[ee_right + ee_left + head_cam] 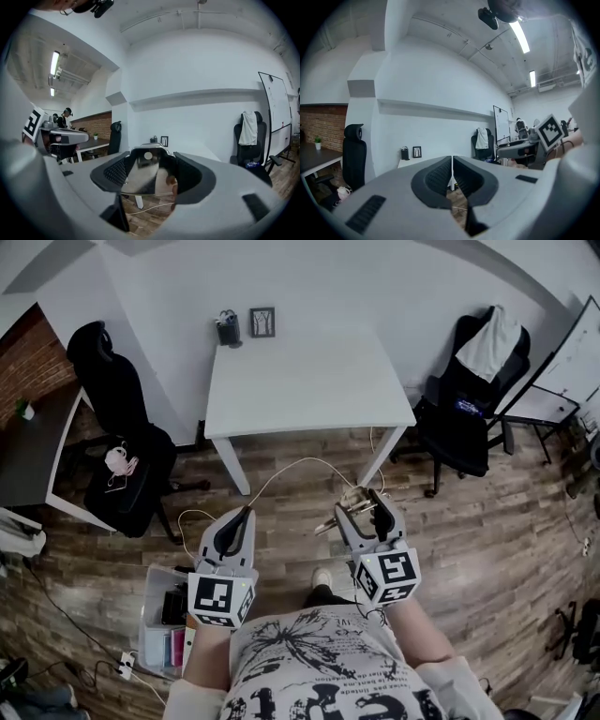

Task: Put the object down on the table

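Note:
My right gripper (361,509) is shut on a shiny flat metal object (328,524) that sticks out to its left. In the right gripper view the metal object (140,176), with a round hole near its top, fills the gap between the jaws of the right gripper (151,157). My left gripper (246,514) is shut with nothing in it; in its own view the left gripper (452,161) shows its pads pressed together. Both are held over the wooden floor, short of the white table (309,381) ahead.
At the table's far edge stand a small picture frame (262,322) and a dark holder (228,329). Black office chairs (117,427) (473,399) flank the table. A whiteboard (572,362) stands at the right, and a plastic bin (164,624) and a cable (291,465) lie on the floor.

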